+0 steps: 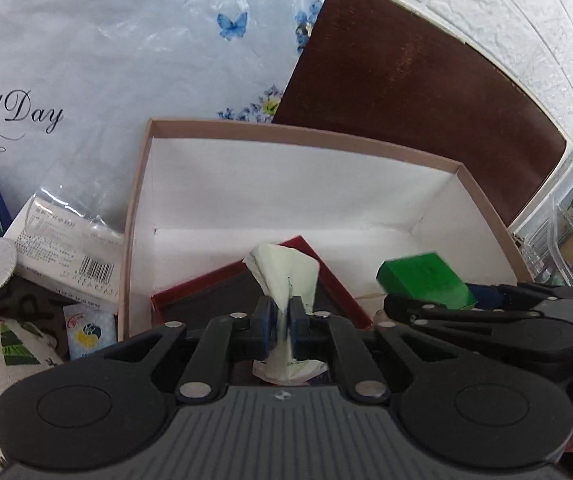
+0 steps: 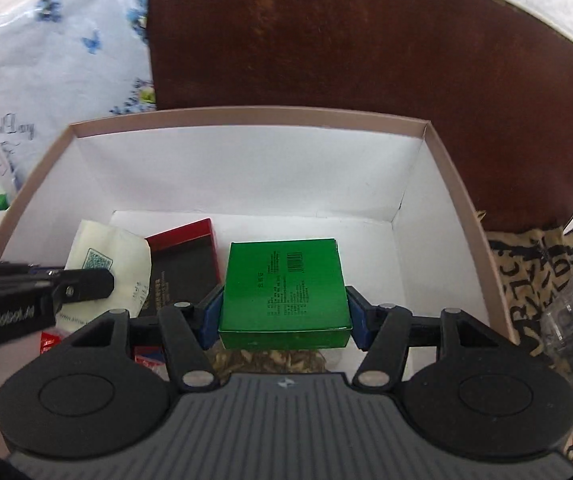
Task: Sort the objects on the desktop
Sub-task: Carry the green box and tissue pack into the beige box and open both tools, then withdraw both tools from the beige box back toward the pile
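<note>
Your left claw [image 1: 282, 322] pinches a tissue pack [image 1: 284, 270]; only your right view shows the right claw [image 2: 284, 312] clamping the green box's [image 2: 284, 280] printed face.

The pale blue plastic sheet [image 1: 126, 60] with butterflies carries black script ending "tiful Day". On the left hand-held gripper [image 2: 98, 280], seen from the right wrist, the white lettering reads roughly "GenRobot.AI". The green box [image 2: 284, 288] bears a barcode and small print, the tissue packet [image 2: 102, 256] a green QR code, and the clear-wrapped white packet [image 1: 66, 248] a barcode, all too small to read.
</note>
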